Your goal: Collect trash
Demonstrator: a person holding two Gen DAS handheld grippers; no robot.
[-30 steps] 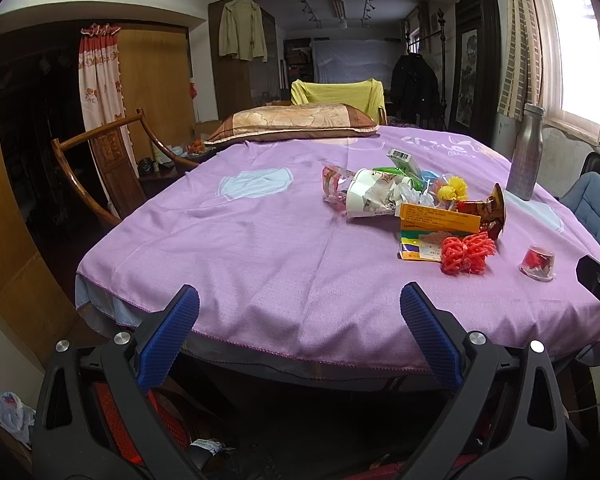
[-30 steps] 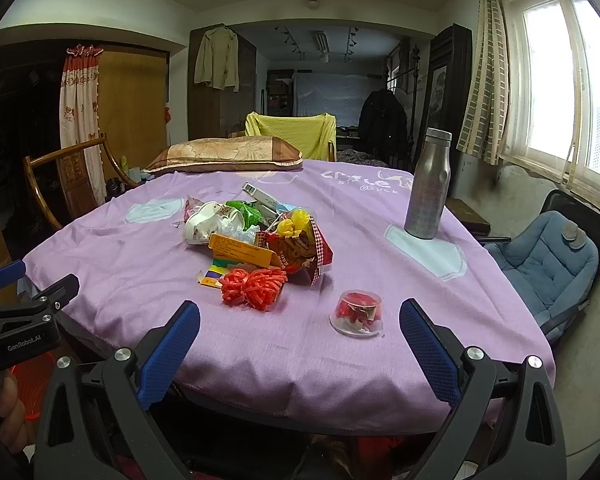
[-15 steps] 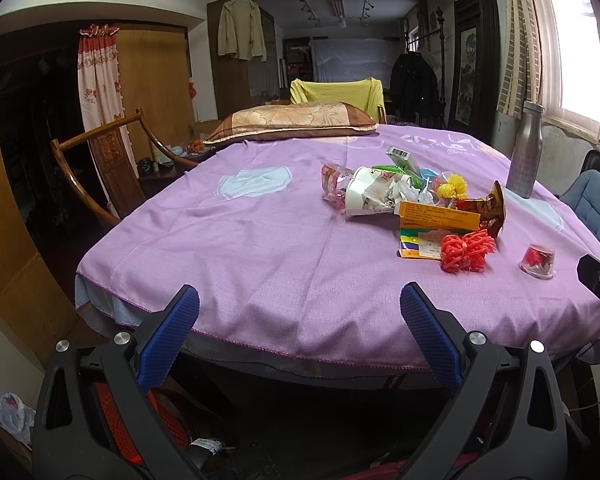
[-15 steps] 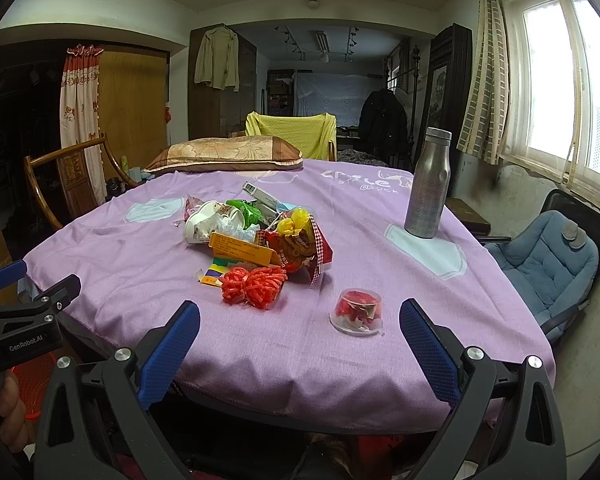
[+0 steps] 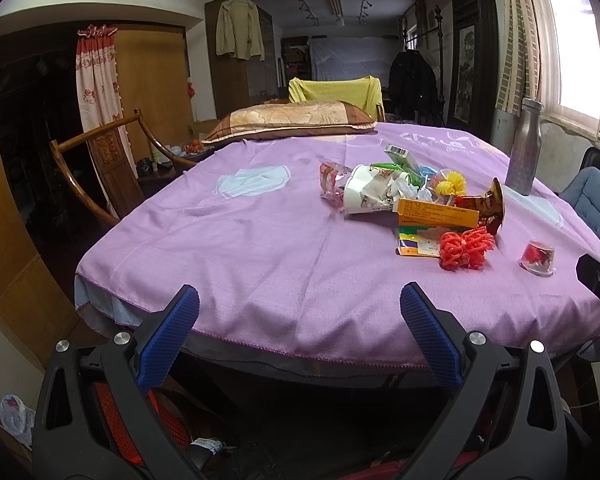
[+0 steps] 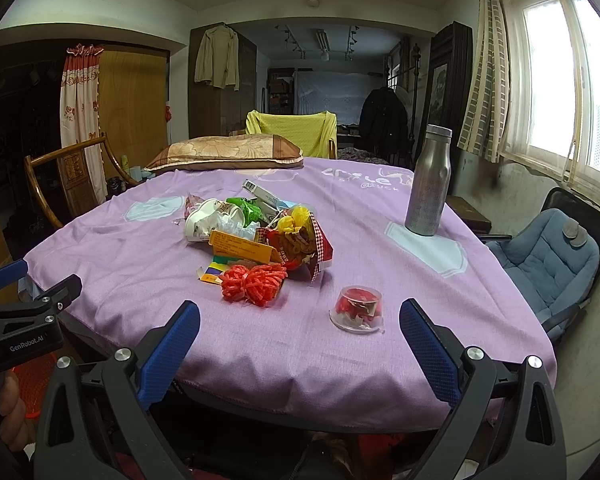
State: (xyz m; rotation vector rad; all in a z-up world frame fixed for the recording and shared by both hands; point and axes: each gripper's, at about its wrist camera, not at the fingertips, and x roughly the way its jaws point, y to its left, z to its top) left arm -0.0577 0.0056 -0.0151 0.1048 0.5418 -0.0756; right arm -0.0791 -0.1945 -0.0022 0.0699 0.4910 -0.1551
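Observation:
A heap of trash lies on the purple tablecloth (image 5: 260, 248): a crumpled white paper cup (image 5: 366, 196), an orange box (image 5: 436, 212), a red net bundle (image 5: 466, 248), a snack bag (image 6: 300, 244) and a small clear cup with red contents (image 6: 358, 308). My left gripper (image 5: 299, 320) is open and empty at the table's near edge, left of the heap. My right gripper (image 6: 299, 336) is open and empty at the near edge, with the clear cup just beyond it. The left gripper also shows at the far left of the right wrist view (image 6: 28, 292).
A steel bottle (image 6: 428, 184) stands at the right of the table. A pillow (image 6: 224, 154) lies at the far edge. A wooden chair (image 5: 100, 160) stands left, a blue padded chair (image 6: 552, 256) right. A red mesh basket (image 5: 116, 420) sits below the left gripper.

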